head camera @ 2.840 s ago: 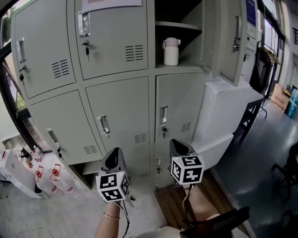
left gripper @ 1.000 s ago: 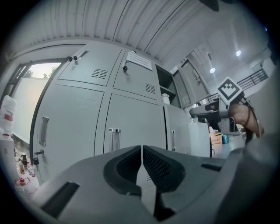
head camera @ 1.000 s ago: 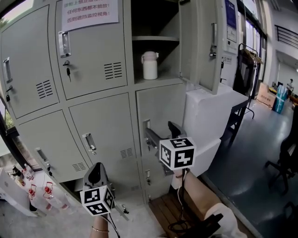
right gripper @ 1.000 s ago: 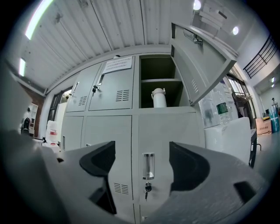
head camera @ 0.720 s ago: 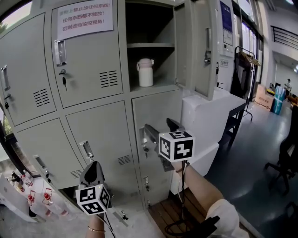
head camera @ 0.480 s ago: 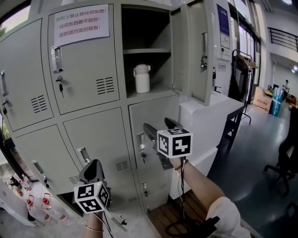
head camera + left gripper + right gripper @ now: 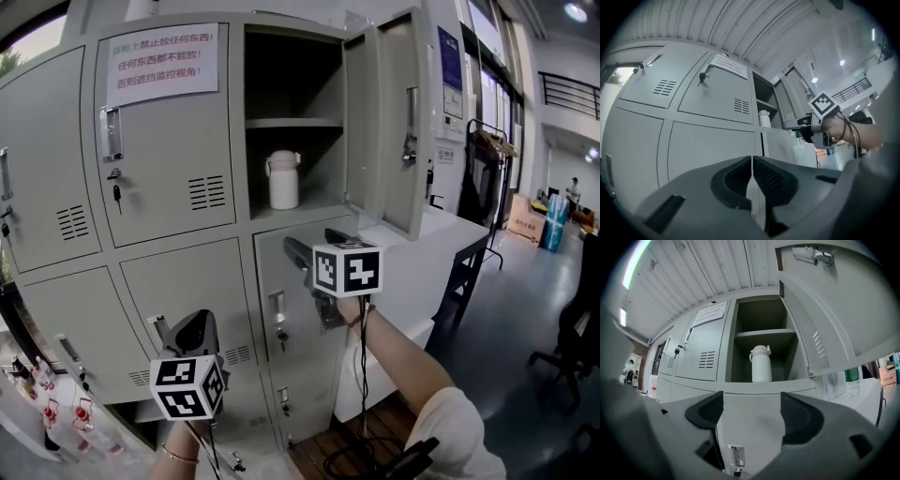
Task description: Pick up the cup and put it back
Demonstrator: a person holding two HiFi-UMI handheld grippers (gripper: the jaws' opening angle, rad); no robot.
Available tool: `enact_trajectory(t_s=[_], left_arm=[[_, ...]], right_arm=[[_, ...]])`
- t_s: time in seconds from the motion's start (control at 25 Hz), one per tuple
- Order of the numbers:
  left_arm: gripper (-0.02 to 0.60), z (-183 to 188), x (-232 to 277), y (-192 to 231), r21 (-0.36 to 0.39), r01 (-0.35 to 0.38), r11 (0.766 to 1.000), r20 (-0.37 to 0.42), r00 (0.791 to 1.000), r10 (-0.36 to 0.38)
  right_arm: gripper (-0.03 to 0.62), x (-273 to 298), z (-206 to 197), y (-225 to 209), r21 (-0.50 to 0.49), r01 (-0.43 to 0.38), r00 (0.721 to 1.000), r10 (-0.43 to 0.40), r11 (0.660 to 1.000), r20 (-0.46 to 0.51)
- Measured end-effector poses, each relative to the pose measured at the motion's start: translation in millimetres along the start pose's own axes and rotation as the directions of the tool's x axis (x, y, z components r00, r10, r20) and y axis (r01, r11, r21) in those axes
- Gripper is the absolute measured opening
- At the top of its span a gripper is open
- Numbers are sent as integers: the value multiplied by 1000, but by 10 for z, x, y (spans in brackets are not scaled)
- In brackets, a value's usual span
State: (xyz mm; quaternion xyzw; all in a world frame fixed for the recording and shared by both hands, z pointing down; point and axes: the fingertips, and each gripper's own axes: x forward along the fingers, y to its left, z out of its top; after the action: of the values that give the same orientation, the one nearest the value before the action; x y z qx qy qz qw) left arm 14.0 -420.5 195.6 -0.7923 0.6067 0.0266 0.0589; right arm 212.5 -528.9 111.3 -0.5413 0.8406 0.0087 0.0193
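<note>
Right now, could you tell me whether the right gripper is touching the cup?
Apart. The right gripper view shows the right gripper, jaws open and empty, well short of the cup.

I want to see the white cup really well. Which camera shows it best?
The right gripper view: the cup stands big and centred in the open locker, lid clear. The head view shows the cup smaller and farther off. The left gripper view shows only a tiny cup, from the side.

One cup (image 7: 283, 180), two grippers, one notice (image 7: 156, 63).
The left gripper (image 7: 187, 330) and right gripper (image 7: 314, 244) make the pair; the lockers (image 7: 187, 272) show one open door (image 7: 386, 131) and one shelf (image 7: 292, 122) inside.
</note>
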Motion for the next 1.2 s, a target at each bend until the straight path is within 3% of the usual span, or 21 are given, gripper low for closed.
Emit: enact_trajectory(t_s=[0.2, 0.56, 1.2], left_arm=[[14, 256, 168, -45, -46, 24, 999, 34, 999, -22], [14, 597, 436, 71, -53, -40, 998, 66, 997, 44], [14, 552, 475, 293, -49, -108, 993, 59, 992, 110]], right_arm=[[380, 221, 253, -20, -26, -33, 999, 33, 999, 25], [382, 597, 490, -129, -44, -35, 999, 36, 998, 34], [382, 1256, 743, -298, -71, -4, 997, -1, 997, -71]])
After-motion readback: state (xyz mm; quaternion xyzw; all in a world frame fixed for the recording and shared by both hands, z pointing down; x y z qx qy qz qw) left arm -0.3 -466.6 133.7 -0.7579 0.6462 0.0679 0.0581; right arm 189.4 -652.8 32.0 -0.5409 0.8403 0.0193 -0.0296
